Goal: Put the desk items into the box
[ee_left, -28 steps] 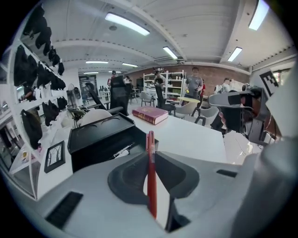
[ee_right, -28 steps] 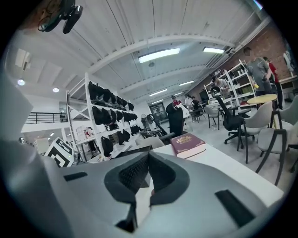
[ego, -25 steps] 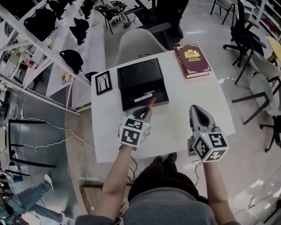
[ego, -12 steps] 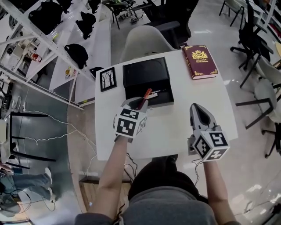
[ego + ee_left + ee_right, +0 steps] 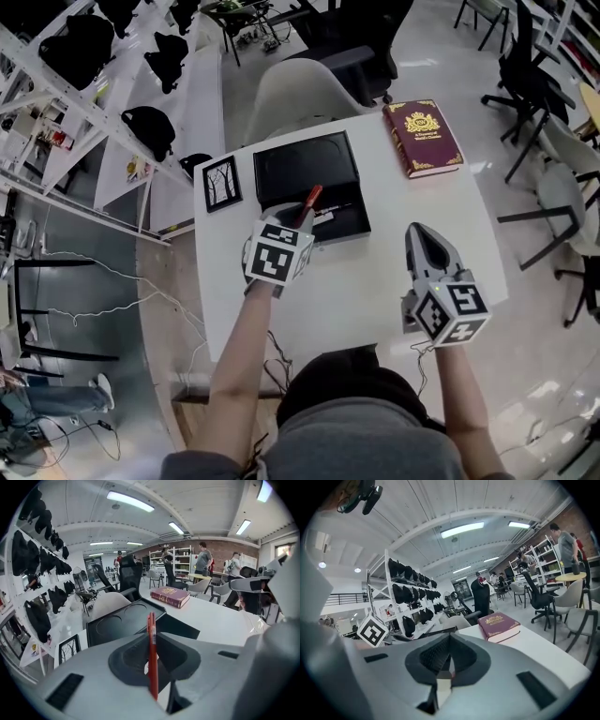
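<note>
Head view, with both gripper views. My left gripper [image 5: 301, 221] is clamped on a red pen [image 5: 314, 198]; in the left gripper view the jaws [image 5: 152, 637] press on the pen [image 5: 151, 658] from both sides, and it stands upright between them with its free end projecting past the tips. From above, that free end lies over the black box [image 5: 281, 169], at the near edge of its shallow upper half; I cannot tell whether pen and box touch. The box [image 5: 117, 625] sits open at the back centre of the white table [image 5: 375, 281], its upper half showing two round recesses and its deeper half lying to the right, toward me. A small black picture frame [image 5: 221, 182] lies flat just left of the box, apart from it. A maroon book [image 5: 423, 137] lies at the table's far right corner, well apart from the box. My right gripper [image 5: 424, 232] hangs over the bare right part of the table; in its own view the jaws [image 5: 449, 637] are together with nothing between them, and the book [image 5: 498, 626] lies ahead. A white chair [image 5: 295, 94] stands behind the table.
</note>
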`<state>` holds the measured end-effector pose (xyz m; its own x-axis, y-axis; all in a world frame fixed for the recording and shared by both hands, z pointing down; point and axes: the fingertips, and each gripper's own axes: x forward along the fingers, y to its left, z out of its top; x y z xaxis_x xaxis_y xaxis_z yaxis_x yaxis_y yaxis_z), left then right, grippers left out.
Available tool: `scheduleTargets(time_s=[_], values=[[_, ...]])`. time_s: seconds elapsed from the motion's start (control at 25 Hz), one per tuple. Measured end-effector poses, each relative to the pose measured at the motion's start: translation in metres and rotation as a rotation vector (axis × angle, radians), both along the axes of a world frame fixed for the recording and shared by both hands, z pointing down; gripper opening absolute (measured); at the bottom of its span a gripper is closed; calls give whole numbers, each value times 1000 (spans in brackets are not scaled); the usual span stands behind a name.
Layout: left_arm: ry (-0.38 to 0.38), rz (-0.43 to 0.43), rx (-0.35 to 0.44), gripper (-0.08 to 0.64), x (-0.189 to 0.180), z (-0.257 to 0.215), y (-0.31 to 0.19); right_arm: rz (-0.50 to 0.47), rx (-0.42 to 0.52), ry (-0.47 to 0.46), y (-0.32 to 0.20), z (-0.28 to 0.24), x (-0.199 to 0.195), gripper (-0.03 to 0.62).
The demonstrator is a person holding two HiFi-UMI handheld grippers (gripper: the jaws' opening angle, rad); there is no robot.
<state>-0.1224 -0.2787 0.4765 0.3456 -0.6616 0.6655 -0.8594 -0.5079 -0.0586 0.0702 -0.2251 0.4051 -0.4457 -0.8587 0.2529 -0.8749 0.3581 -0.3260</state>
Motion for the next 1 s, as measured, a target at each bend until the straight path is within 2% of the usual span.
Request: scheduleTargets(time_s=[0.24,0.44,1.0], values=[[-1,28,-58,51,2,24,-12,21,-22,12,-11,7,0,3],[-36,65,-105,51,7,42,-13,29,-37,19,-20,11,-2,3],[-60,69,-212,52,9,81,-17,36,-64,33,-27,22,-3,3]])
